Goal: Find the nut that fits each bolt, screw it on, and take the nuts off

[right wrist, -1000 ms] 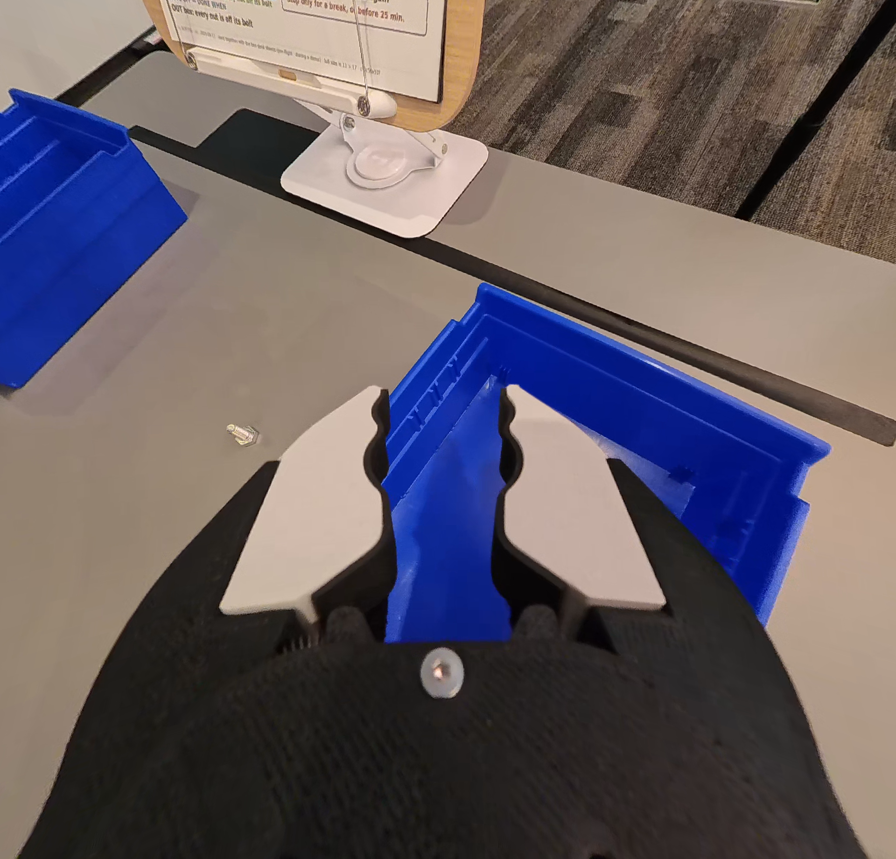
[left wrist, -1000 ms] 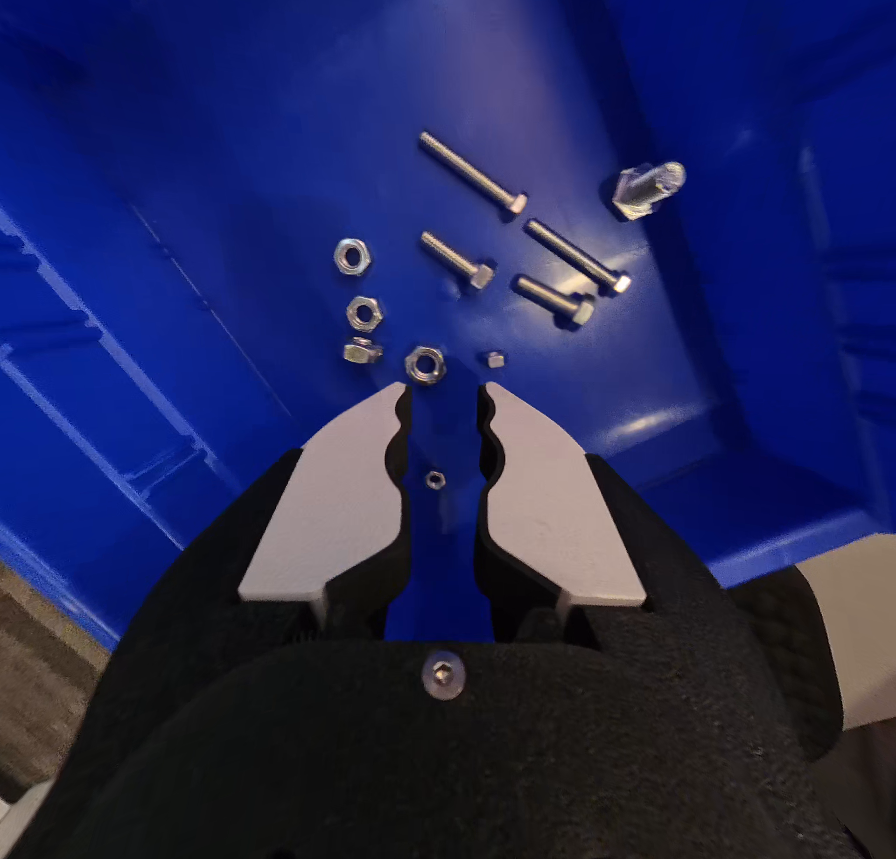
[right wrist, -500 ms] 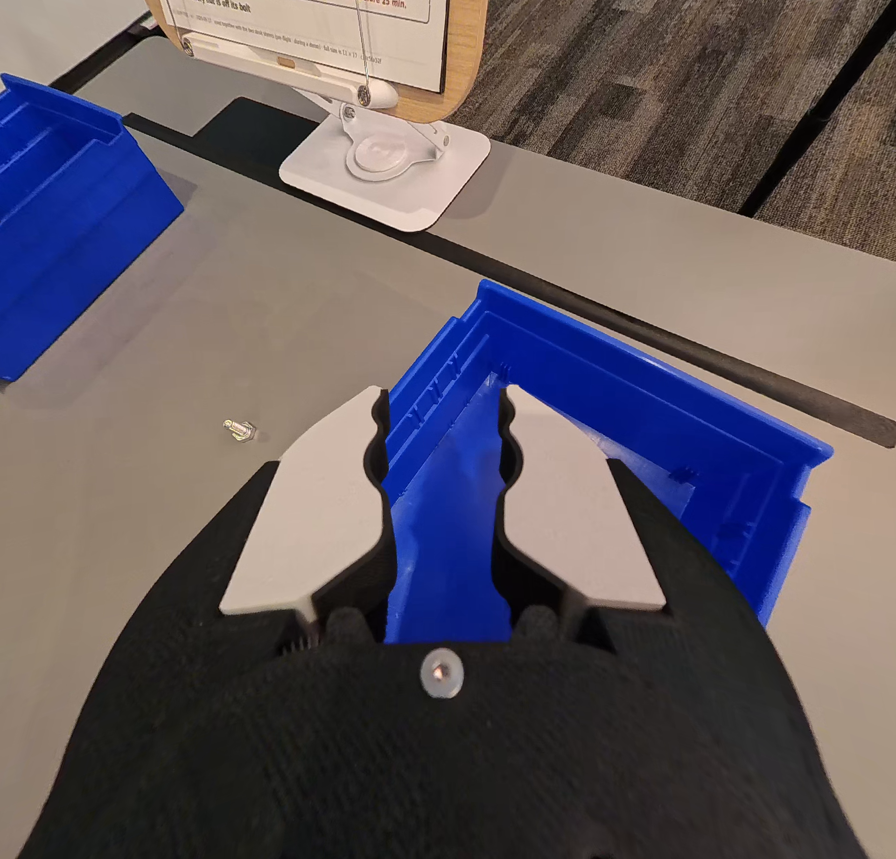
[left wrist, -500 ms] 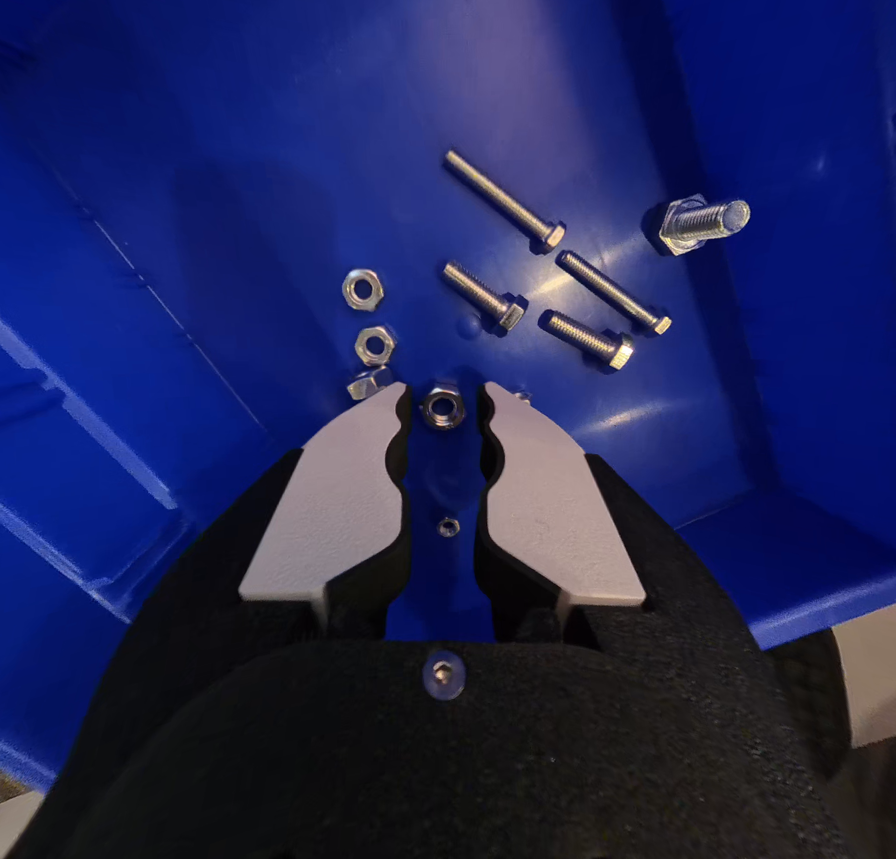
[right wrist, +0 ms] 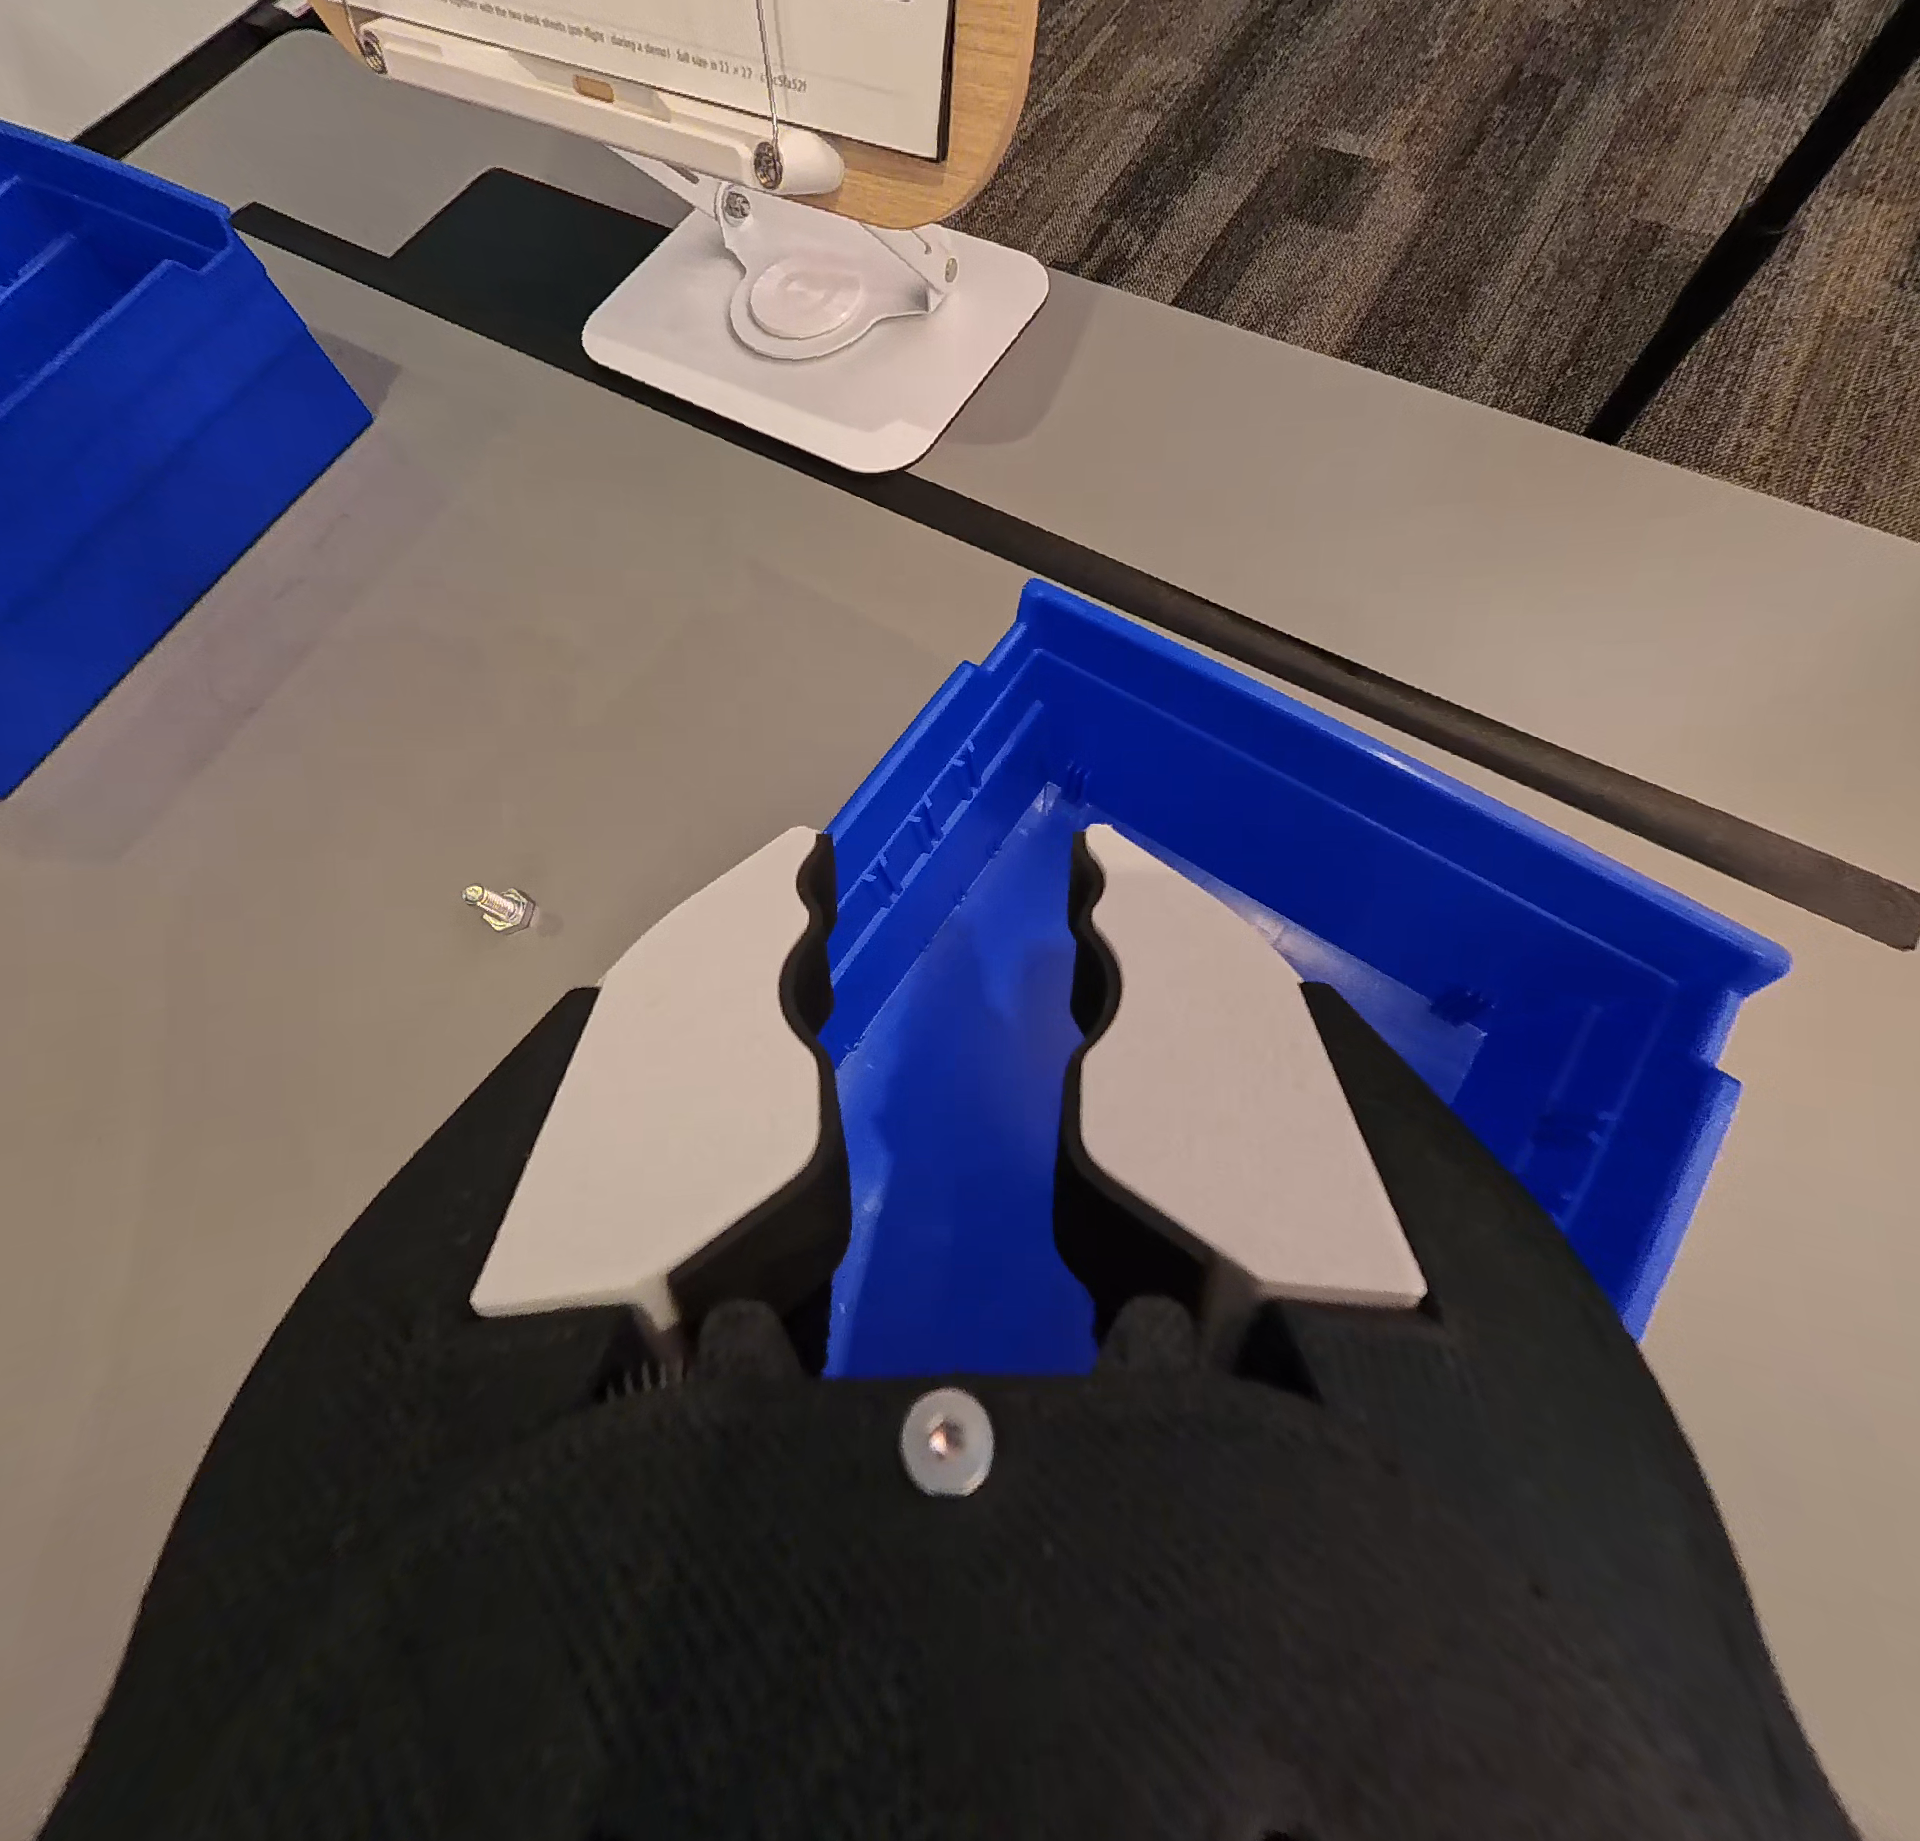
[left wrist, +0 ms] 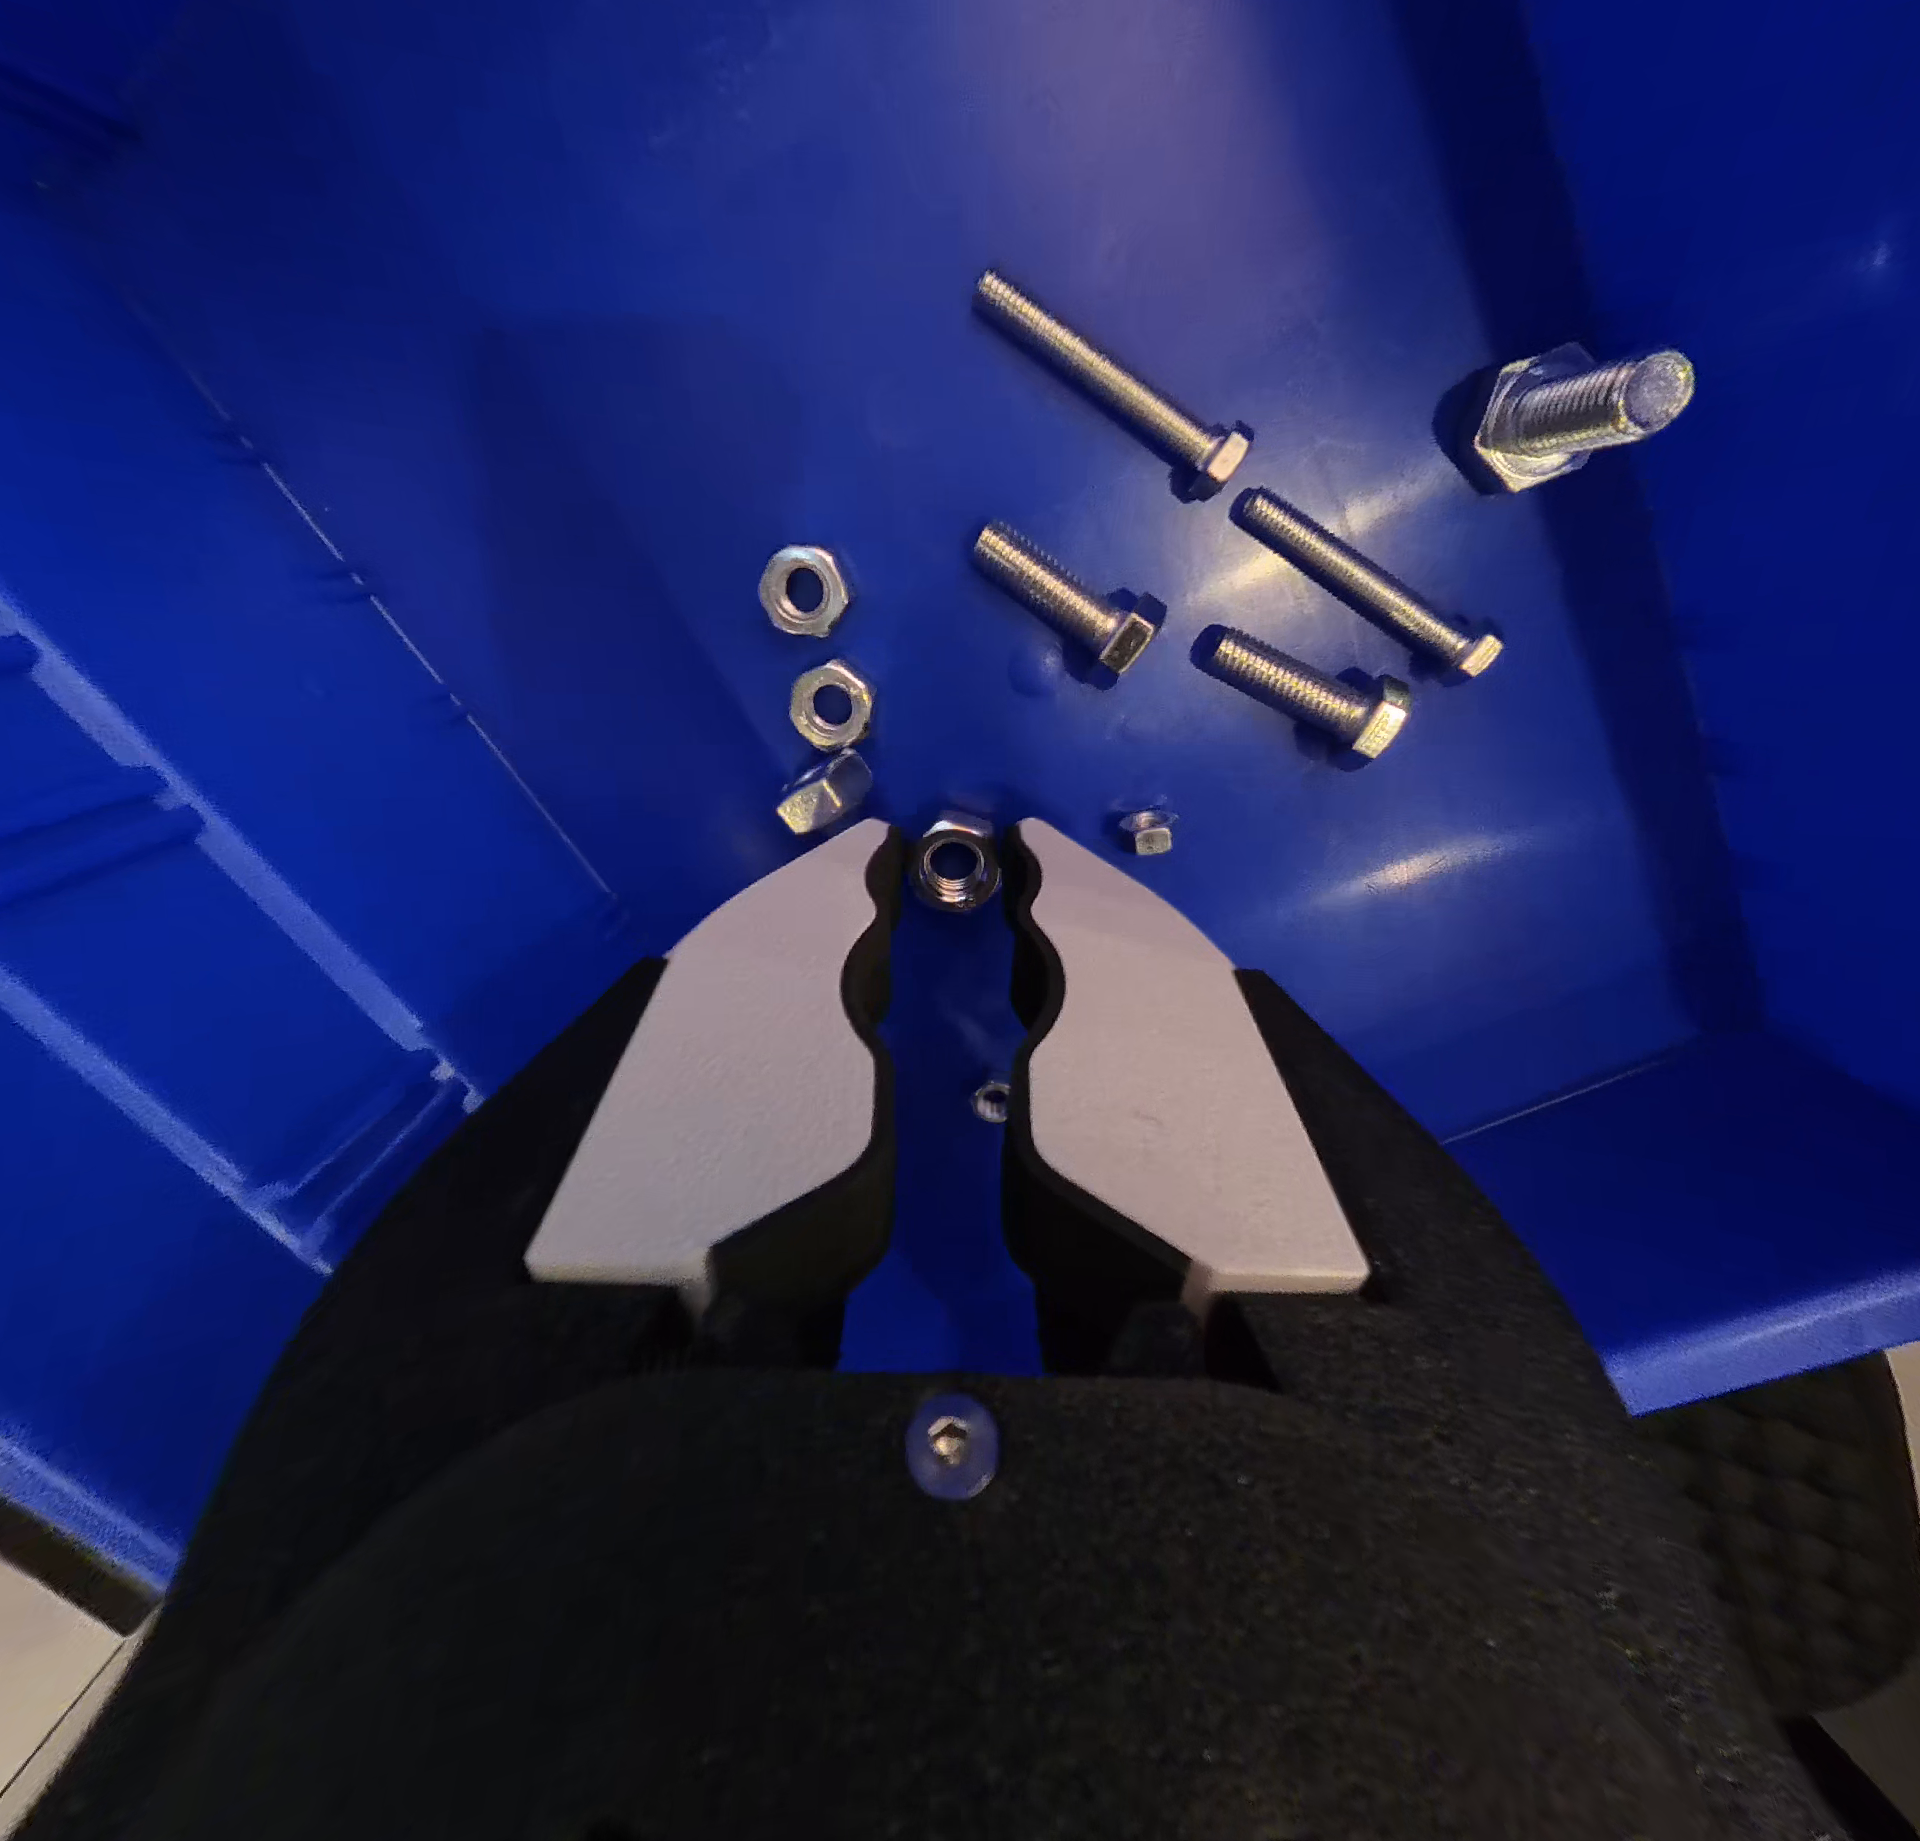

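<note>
In the left wrist view my left gripper [left wrist: 956,861] is down inside a blue bin [left wrist: 520,337]. Its pads have closed on a steel nut [left wrist: 956,869], which sits at the fingertips with its threaded hole facing the camera. Three more nuts [left wrist: 831,705] lie in a line to the left, and two small nuts [left wrist: 1146,830] lie close by. Several bolts [left wrist: 1070,602] lie on the bin floor ahead, and a thick bolt [left wrist: 1569,420] lies at the far right. My right gripper [right wrist: 951,846] is open and empty above a second blue bin [right wrist: 1351,835].
A short bolt [right wrist: 501,908] lies loose on the grey table [right wrist: 520,648] left of the right gripper. Another blue bin [right wrist: 135,420] stands at the far left. A sign on a white stand [right wrist: 821,337] is at the table's back edge. Tip to tip, the grippers are about 60 cm apart. To reach the short bolt [right wrist: 501,908] in a straight line is about 25 cm for my right fingers, about 40 cm for my left.
My left gripper moved forward until the nut lay between its fingertips, then its jaws narrowed onto it. My right gripper stayed open and drifted slightly.
</note>
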### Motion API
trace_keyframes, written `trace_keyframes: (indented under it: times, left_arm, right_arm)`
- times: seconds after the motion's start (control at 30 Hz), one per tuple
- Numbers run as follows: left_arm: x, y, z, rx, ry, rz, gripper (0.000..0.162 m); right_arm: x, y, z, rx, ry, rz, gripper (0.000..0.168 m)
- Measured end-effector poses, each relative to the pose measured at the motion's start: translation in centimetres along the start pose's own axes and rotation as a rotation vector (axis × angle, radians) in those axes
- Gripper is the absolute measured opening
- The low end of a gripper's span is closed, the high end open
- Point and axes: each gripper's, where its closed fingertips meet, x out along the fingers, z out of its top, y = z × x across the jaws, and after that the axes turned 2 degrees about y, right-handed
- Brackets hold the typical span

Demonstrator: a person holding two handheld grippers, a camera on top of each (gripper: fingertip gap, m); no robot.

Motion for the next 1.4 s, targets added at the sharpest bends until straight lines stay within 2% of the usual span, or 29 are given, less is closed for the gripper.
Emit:
trace_keyframes:
  times: [0.13, 0.27, 0.37, 0.47, 0.57, 0.67, 0.77, 0.9, 1.1, 1.4]
  left_arm:
    - [-2.1, -0.5, 0.4, -0.024, -0.055, -0.022, 0.018]
    - [-8.2, -2.1, 2.0, 0.000, -0.204, 0.007, 0.018]
    - [-13.2, -7.0, 4.2, 0.128, -0.340, 0.006, 0.018]
    - [-15.5, -15.1, 6.0, 0.316, -0.388, -0.052, 0.018]
    - [-14.0, -22.5, 7.5, 0.529, -0.363, -0.045, 0.018]
    - [-9.2, -29.1, 8.5, 0.689, -0.278, -0.097, 0.018]
    - [-4.3, -32.5, 9.0, 0.783, -0.174, -0.124, 0.018]
    - [-1.2, -34.3, 9.9, 0.823, -0.139, -0.145, 0.018]
    - [0.5, -34.5, 10.3, 0.873, -0.105, -0.127, 0.018]
    - [0.5, -34.9, 10.5, 0.878, -0.105, -0.164, 0.018]
  right_arm:
    - [-0.1, 0.1, 0.0, -0.004, -0.002, 0.001, 0.044]
    - [-0.3, -0.1, 0.1, -0.003, -0.006, -0.010, 0.044]
    - [-0.8, 0.1, 0.6, -0.008, -0.025, -0.013, 0.044]
    - [-1.4, 0.6, 1.1, -0.030, -0.044, -0.019, 0.044]
    - [-2.1, 1.3, 1.5, -0.053, -0.061, -0.020, 0.044]
    - [-2.8, 2.0, 2.0, -0.071, -0.085, -0.012, 0.044]
    - [-3.0, 3.0, 2.2, -0.093, -0.093, 0.007, 0.044]
    - [-2.5, 3.9, 2.0, -0.125, -0.070, 0.033, 0.044]
    - [-1.8, 3.5, 1.6, -0.117, -0.044, 0.042, 0.044]
    - [-1.6, 3.6, 1.6, -0.122, -0.035, 0.050, 0.044]
